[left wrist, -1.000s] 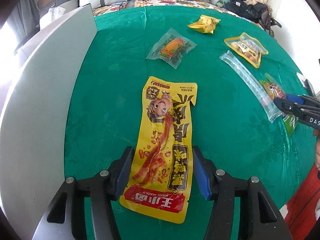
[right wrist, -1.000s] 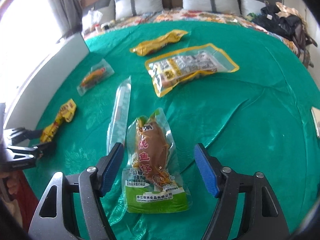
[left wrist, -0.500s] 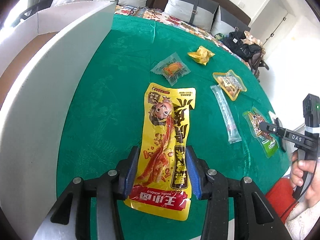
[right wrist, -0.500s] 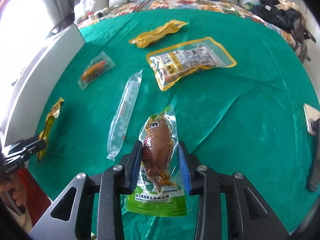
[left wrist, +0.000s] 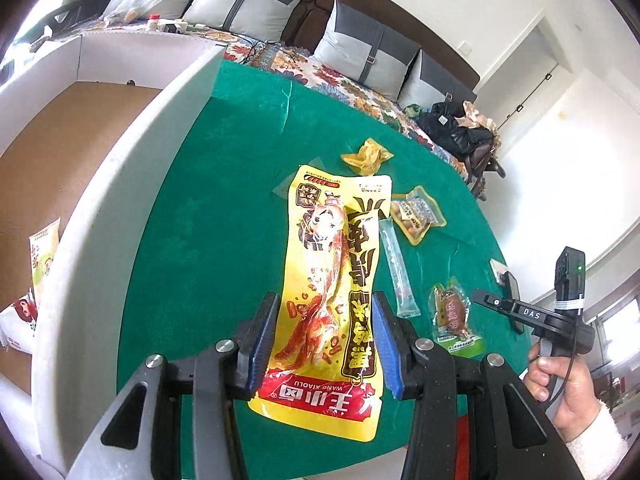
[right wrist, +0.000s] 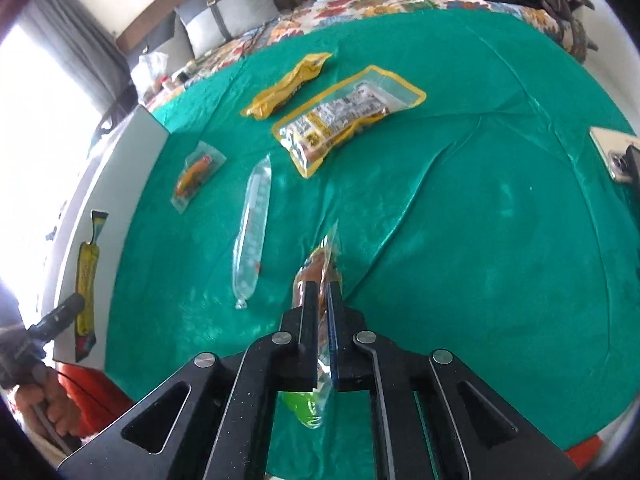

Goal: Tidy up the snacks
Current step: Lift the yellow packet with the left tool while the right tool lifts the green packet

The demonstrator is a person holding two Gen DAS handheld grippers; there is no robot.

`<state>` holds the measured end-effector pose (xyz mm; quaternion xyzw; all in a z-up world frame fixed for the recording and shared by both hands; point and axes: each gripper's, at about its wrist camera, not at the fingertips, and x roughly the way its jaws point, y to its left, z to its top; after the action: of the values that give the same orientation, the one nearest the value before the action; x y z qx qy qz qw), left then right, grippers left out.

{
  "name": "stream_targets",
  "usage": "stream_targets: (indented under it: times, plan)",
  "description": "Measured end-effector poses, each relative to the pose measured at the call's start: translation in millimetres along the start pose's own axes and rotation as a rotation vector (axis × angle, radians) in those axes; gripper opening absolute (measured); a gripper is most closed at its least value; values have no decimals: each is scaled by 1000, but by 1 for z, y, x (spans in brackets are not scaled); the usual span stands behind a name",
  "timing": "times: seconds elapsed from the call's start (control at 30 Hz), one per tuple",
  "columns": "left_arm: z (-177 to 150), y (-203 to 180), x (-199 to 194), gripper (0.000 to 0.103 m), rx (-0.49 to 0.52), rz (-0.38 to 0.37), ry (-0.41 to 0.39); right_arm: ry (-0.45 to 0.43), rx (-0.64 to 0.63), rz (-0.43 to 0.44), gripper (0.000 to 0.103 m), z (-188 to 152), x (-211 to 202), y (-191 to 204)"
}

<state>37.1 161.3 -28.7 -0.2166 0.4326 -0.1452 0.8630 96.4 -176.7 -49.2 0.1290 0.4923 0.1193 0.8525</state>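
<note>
left wrist view: left gripper (left wrist: 325, 336) is clamped on a long yellow snack pouch (left wrist: 334, 280), blue pads pressing both its edges. readable print on the pouch: "wang xiaolu" on the red band at the near end, large chinese characters down its right side, cartoon face near the far end. pouch runs straight ahead of the tool, over the green cloth (left wrist: 224, 208). left of the tool stands the white wall of a cardboard box (left wrist: 112, 184), with other packets visible inside. right of the tool, the right gripper's side reads "das".

right wrist view: right gripper (right wrist: 320, 304) is closed tight on a clear fish snack packet (right wrist: 316, 276), held edge-on, green end hanging under the fingers; its label is unreadable here. only the left wrist view shows that packet face-on, with red characters too small to read.

only the right wrist view shows the orange snack packet (right wrist: 198, 172) clearly, ahead and left of the tool, plus a clear tube packet (right wrist: 254, 224), a yellow-rimmed bag (right wrist: 344, 116) with black print, not legible, and a crumpled yellow packet (right wrist: 286, 86) beyond.
</note>
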Motion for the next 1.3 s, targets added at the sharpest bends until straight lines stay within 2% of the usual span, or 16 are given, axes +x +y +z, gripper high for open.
stream_targets:
  times: [0.1,0.2,0.23,0.27,0.37,0.43,0.5,0.53,0.6,0.7,0.73,0.77,0.83,1.13,1.2,1.3]
  plan:
    - [1,-1,-4,45,13,20,-12,59,-53,-22,12,8,10,7]
    - [-3,3,0,45,5,27,2,118,-106,-110,25,4,24,14]
    - [-4,3,3,45,0,29,10,158,-131,-143,23,0,33,17]
    - [-5,4,6,45,-1,32,18,138,-168,-159,22,-1,34,21]
    - [-7,1,9,45,7,39,29,158,-229,-306,23,2,46,34]
    - [-9,1,7,45,19,42,27,203,-221,-359,39,3,53,32]
    - [-11,1,5,45,27,47,23,165,-197,-322,45,3,45,30]
    - [-11,2,6,45,25,48,24,156,-181,-338,54,1,40,27]
    - [-11,4,11,45,9,43,32,182,-133,-382,65,-4,38,22]
    - [-12,1,21,45,0,33,52,269,-21,-288,63,-13,55,9]
    - [-13,-1,22,45,7,32,57,233,-54,-306,52,-14,57,13]
    - [-14,-3,22,45,17,31,60,227,-90,-323,51,-13,60,16]
    - [-15,-4,18,45,31,33,54,204,-56,-267,34,-9,58,11]
    - [-3,3,-10,45,-34,-32,-4,49,154,71,32,1,5,-13]
    - [6,5,-26,45,-59,-67,-31,24,146,128,32,10,-6,5]
    - [21,17,-59,45,-89,-55,-99,2,63,232,32,26,-17,64]
